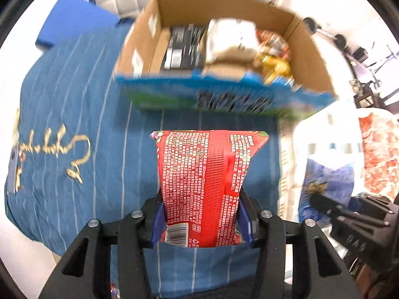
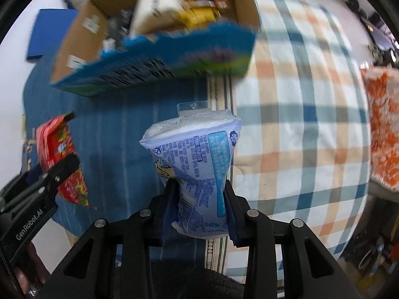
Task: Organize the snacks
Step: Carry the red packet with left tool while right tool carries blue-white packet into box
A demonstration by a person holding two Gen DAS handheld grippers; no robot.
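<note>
Both packets pinched, cardboard box (image 1: 174,7) upper centre.
Left gripper (image 1: 200,221) clamped red snack packet (image 1: 207,179); right gripper (image 2: 199,211) clamped pale-blue packet (image 2: 197,164). Best cleared the rim before releasing.

Both wrist views look forward and down along their gripper, close over the bed. Shared: cardboard box (image 1: 224,49) (image 2: 159,37) ahead, blue bedspread (image 1: 74,124) (image 2: 112,137); each sees the other gripper.

glossy plastic red packet (image 1: 207,186); matt cardboard box (image 1: 309,57).
</note>
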